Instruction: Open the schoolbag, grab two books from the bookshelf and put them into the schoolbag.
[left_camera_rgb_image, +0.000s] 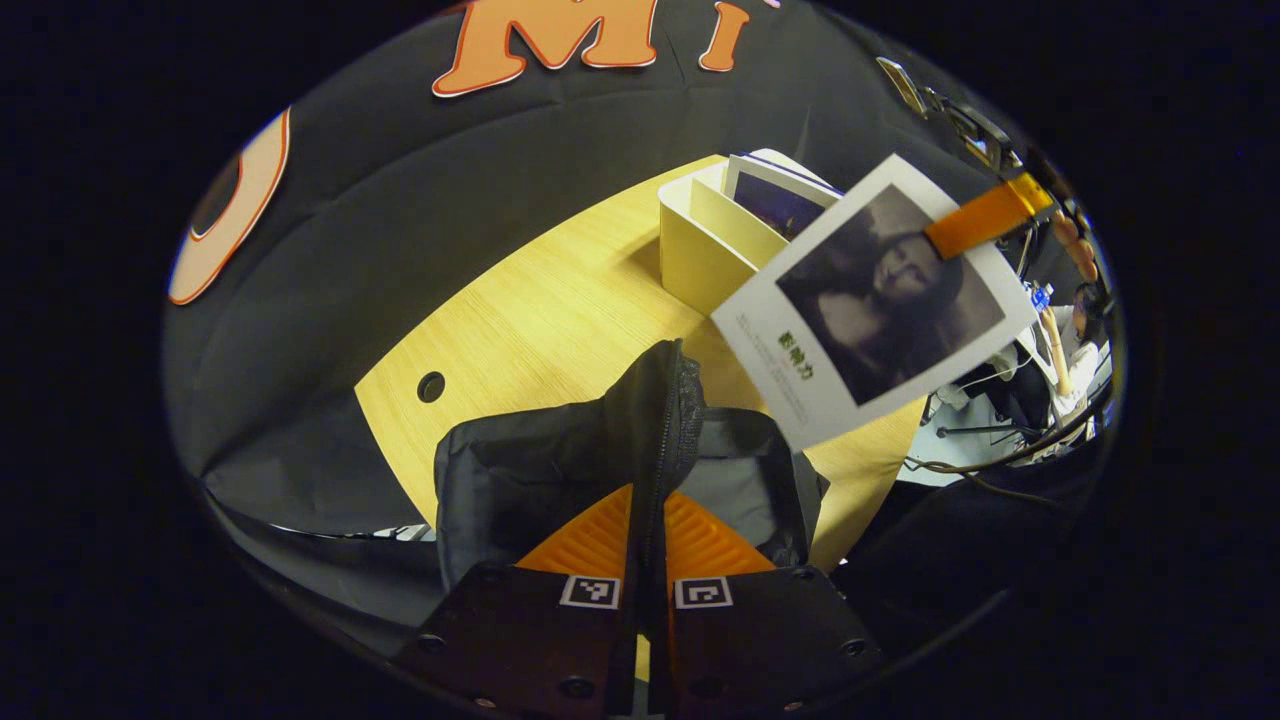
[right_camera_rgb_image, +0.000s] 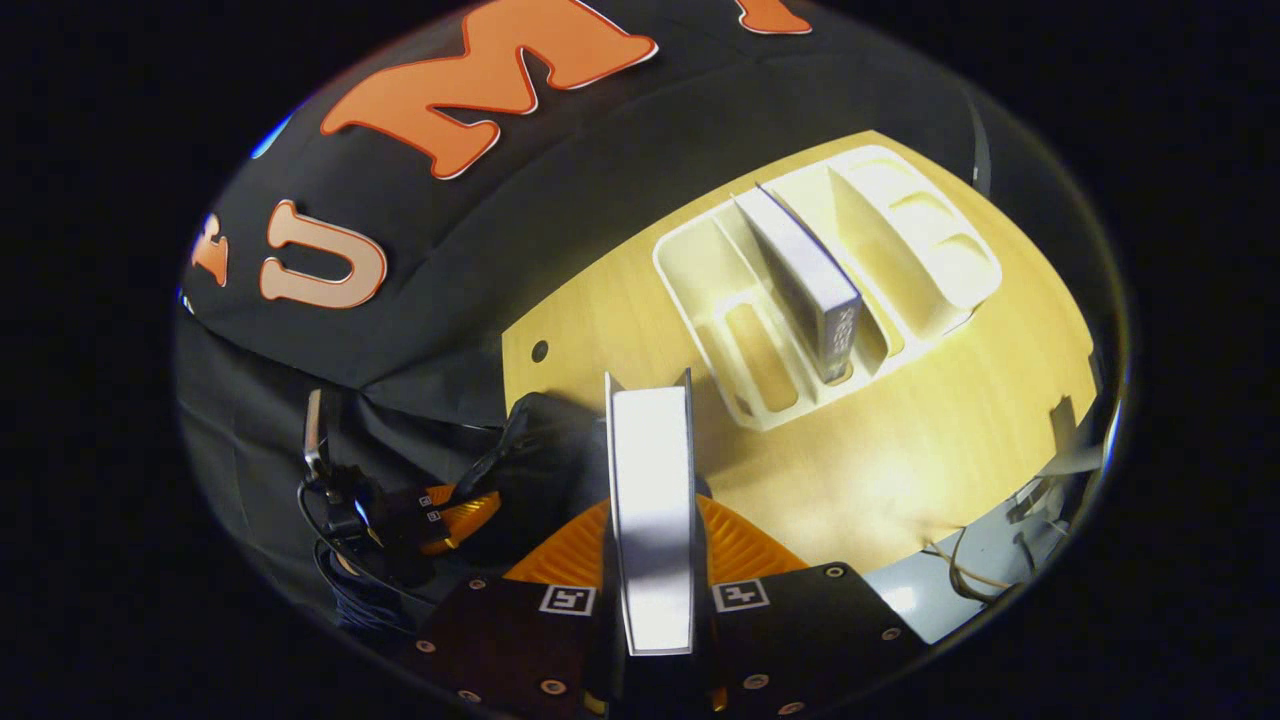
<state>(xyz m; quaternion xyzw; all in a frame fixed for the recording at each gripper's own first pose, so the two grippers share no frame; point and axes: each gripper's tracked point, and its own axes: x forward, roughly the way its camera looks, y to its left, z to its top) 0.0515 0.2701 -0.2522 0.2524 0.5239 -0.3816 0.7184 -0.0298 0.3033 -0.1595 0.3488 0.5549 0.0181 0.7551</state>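
Observation:
My left gripper (left_camera_rgb_image: 650, 505) is shut on the raised zipper edge of the black schoolbag (left_camera_rgb_image: 540, 460), holding its mouth up from the wooden table (left_camera_rgb_image: 540, 300). Above and to the right of the bag hangs a book (left_camera_rgb_image: 870, 300) with a dark portrait cover, tilted, pinched at its top corner by my right gripper (left_camera_rgb_image: 985, 222). In the right gripper view that book (right_camera_rgb_image: 650, 470) shows edge-on, with my right gripper (right_camera_rgb_image: 650, 515) shut on it. The white bookshelf (right_camera_rgb_image: 930, 250) lies beyond with a second book (right_camera_rgb_image: 805, 270) standing in a slot. At the left, the left gripper (right_camera_rgb_image: 455, 515) holds the schoolbag (right_camera_rgb_image: 545, 440).
The bookshelf (left_camera_rgb_image: 700, 240) stands at the table's far side, just behind the hanging book. A small round hole (left_camera_rgb_image: 431, 386) marks the tabletop left of the bag. Cables (right_camera_rgb_image: 960, 575) trail off the table's right edge. A person (left_camera_rgb_image: 1075, 330) sits far off at the right.

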